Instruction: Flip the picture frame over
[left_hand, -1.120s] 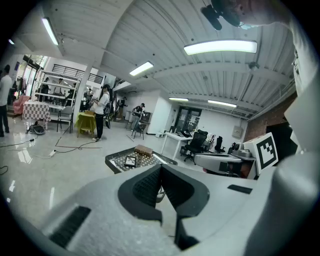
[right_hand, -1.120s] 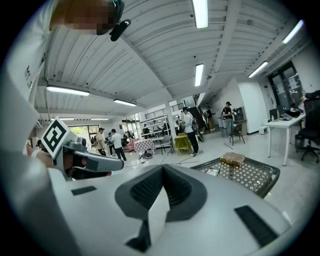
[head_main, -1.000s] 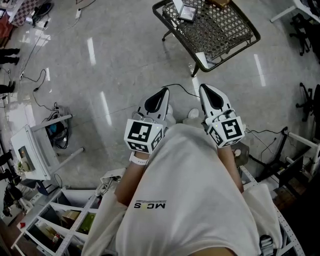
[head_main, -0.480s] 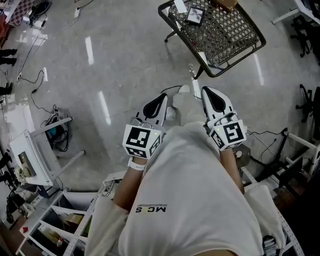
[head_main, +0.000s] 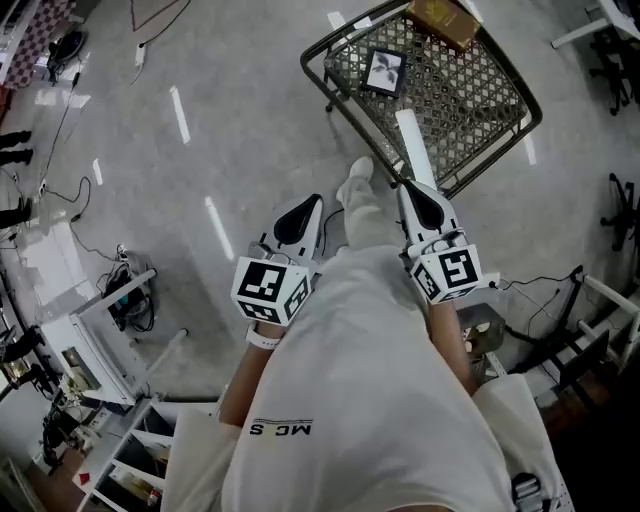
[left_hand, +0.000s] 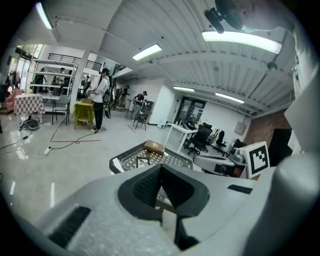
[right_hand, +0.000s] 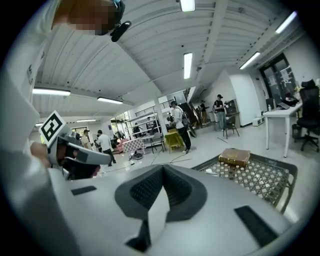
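the wide grey floor (head_main: 230, 120) takes up most of what's in front of us, and the person in the white shirt (head_main: 370, 400) stands a little short of the low table (head_main: 470, 90), a dark metal frame with a woven lattice top. both hands are held out ahead of the body. the left gripper (head_main: 306, 205) has its jaws pressed together with nothing between them. the right gripper (head_main: 408, 187) is the same, pads meeting and empty. neither one is near the things on the table. a white roll (head_main: 414, 148) lies at the table's near edge and a brown box (head_main: 443, 20) sits at the far side. the picture frame (head_main: 383, 70) rests on the lattice towards the left corner, its picture side showing from above. whether it lies flat or leans, i cannot tell. to my eye this is the approach, with the flip not yet begun. next, i'd say, the grippers need to reach over the table. at least one must open its jaws and take the frame by an edge so it can be turned face down.
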